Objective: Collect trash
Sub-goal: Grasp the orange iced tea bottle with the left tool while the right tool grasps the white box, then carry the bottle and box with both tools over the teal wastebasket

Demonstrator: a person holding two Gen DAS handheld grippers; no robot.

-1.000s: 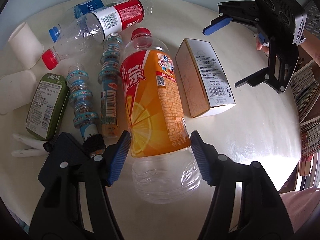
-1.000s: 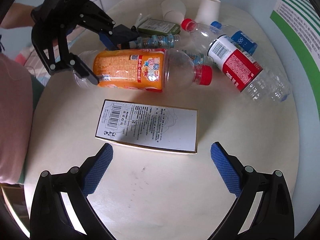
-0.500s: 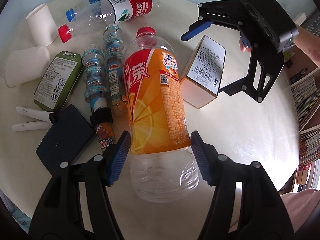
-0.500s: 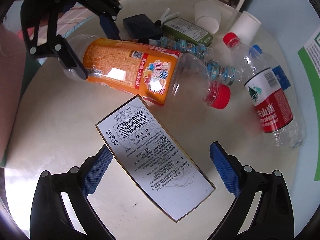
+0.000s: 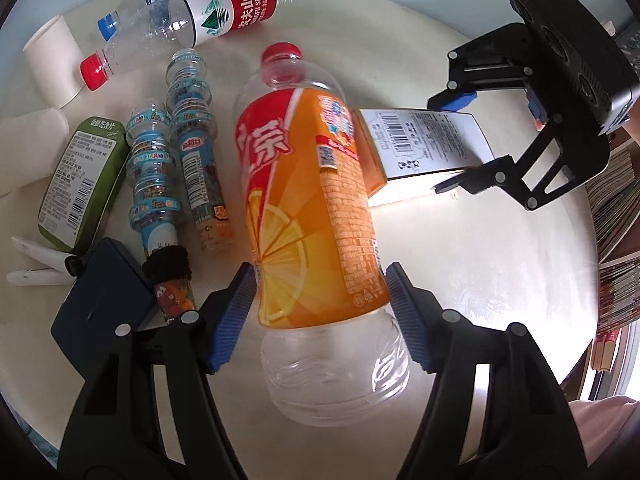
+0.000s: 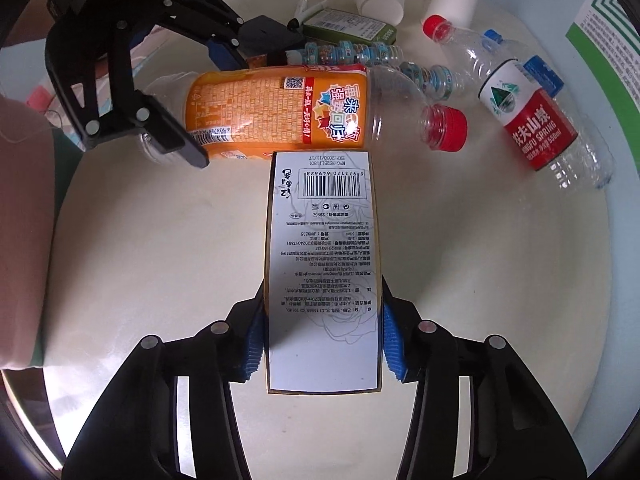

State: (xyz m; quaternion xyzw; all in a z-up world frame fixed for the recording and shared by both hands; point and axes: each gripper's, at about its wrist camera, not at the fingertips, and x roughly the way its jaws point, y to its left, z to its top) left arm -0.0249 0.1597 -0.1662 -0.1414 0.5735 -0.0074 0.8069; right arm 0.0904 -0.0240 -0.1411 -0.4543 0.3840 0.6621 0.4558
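Left gripper [image 5: 320,312] pinches the empty orange-labelled bottle [image 5: 312,216]; right gripper [image 6: 322,338] clamps the white carton [image 6: 322,256], contents unseen.

The orange bottle [image 5: 316,216] covers the near corner of the box [image 5: 424,148] in the left wrist view. The small print on the box [image 6: 324,256] is too fine to read. The stacked books [image 5: 616,216] are cut off by the frame edge.
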